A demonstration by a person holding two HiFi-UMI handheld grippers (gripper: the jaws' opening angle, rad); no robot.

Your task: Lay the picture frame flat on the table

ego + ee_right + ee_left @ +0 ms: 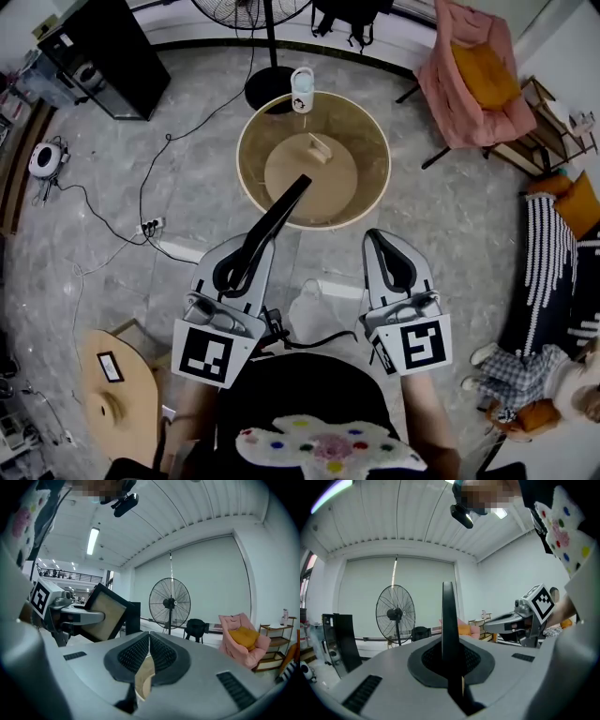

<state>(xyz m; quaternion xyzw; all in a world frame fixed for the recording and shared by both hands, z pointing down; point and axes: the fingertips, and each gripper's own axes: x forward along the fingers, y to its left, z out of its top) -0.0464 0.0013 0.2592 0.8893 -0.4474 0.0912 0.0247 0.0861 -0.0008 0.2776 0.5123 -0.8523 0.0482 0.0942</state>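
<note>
A black pedestal fan [267,89] with a round base stands on the grey marbled floor [450,225], with a tall black cabinet [112,56] to its left and a pink fabric armchair [450,103] bearing an orange cushion [484,75] to its right. A white power strip [150,226] lies on the floor with black cables running from it. At the head view's lower left, a small round wooden side table [136,380] carries a dark rectangular card [110,366].
</note>
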